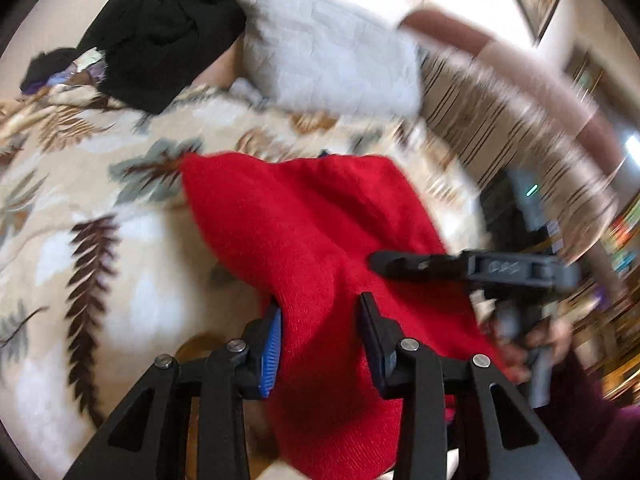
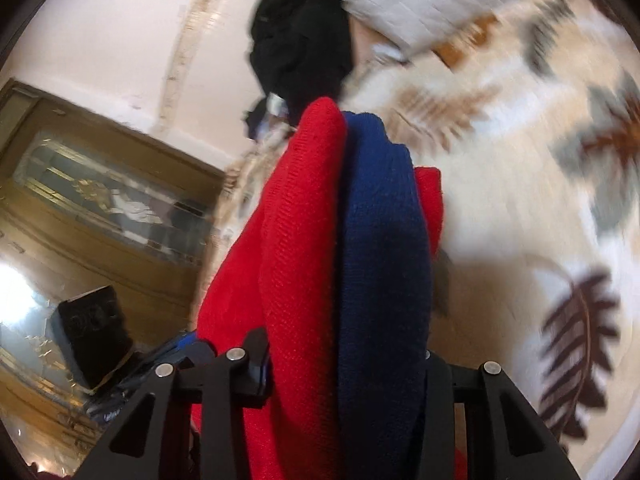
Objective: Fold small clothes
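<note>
Red knit garment (image 1: pixel 304 240) hangs over the leaf-print blanket (image 1: pixel 100 200), pinched in the left gripper (image 1: pixel 320 320). Right gripper (image 2: pixel 344 356) clamps bunched red and blue layers (image 2: pixel 384 240). Keep both corners level and taut before laying down.

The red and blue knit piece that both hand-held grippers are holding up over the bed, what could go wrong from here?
1. The left hand-held gripper pinches a thick bunch of the red and blue knit garment, so layers may slip free.
2. In the right hand-held gripper, red and blue layers are bunched together, so the fold may land uneven.
3. The black clothes pile and grey pillow lie close behind and could be snagged.
</note>
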Demonstrator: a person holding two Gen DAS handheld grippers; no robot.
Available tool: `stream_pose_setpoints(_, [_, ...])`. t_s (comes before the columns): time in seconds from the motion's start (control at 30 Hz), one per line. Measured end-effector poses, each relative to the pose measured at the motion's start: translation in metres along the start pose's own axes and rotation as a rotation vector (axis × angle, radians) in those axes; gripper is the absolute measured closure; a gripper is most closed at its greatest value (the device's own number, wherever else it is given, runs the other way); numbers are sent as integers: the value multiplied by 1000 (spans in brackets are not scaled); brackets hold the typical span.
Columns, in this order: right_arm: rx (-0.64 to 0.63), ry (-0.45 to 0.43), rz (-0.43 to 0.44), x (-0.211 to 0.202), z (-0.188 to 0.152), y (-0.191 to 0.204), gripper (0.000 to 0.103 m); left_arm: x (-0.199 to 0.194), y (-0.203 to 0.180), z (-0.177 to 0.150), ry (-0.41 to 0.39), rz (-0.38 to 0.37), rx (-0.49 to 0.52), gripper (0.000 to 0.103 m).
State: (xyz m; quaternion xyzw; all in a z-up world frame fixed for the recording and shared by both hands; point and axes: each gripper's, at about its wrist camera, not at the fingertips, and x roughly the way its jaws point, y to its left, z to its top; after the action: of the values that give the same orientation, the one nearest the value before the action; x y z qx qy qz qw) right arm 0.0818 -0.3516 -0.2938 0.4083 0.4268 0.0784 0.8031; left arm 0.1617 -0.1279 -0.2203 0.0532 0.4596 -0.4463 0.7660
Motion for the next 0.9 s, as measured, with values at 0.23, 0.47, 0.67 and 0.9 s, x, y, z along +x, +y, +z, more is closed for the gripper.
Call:
stream_pose_setpoints(0.23, [-16, -105, -177, -37, -16, 8, 46, -24, -7, -21, -83, 191, 37, 36])
stream_pose_setpoints(0.47, [-206, -181, -173, -79, -35, 55, 49, -40, -27, -57, -108, 326, 19, 34])
stream_pose_setpoints(0.67, [-119, 14, -257, -24, -62, 29, 73, -16, -28, -73, -61, 377, 29, 23])
stream_pose_setpoints(0.9, [-226, -92, -287, -73, -73, 68, 70, -54, -55, -74, -132, 459, 21, 23])
